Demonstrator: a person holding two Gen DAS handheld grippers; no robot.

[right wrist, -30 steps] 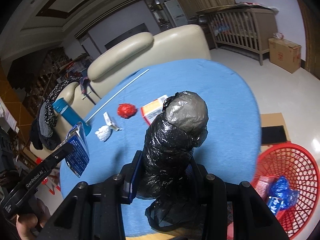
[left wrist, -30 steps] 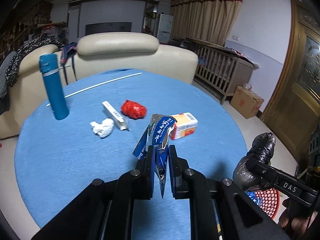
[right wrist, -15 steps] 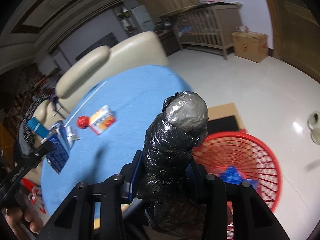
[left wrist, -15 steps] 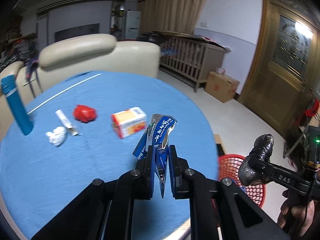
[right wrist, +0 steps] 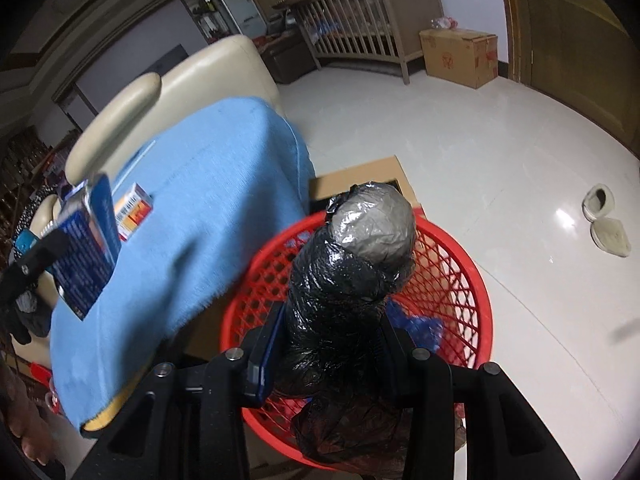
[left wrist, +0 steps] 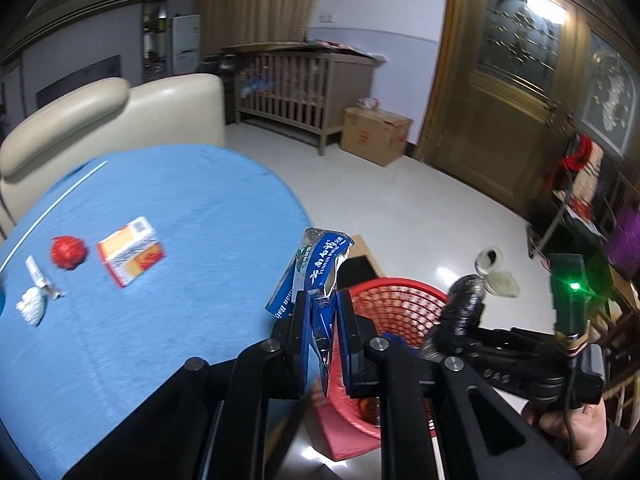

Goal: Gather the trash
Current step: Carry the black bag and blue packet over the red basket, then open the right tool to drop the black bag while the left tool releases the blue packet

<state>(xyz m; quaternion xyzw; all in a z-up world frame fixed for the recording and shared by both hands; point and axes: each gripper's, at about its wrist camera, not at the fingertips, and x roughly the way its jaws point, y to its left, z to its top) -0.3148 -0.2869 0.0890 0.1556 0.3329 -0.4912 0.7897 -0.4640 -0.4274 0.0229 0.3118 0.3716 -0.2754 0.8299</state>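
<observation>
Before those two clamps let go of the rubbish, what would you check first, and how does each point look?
1. Black bag firmly held by the right gripper: ok, fingers squeeze it on both sides.
2. Bag over the red basket: ok, the basket lies right beneath it.
3. Blue box held by the left gripper: ok, pinched between the fingers.
4. Blue box over the basket: cannot tell; it looks near the rim by the blue table edge.
5. Room in the basket: ok, only a blue wrapper shows inside.
6. Trash left on the table: not ok; orange box, red ball and white wad remain.
</observation>
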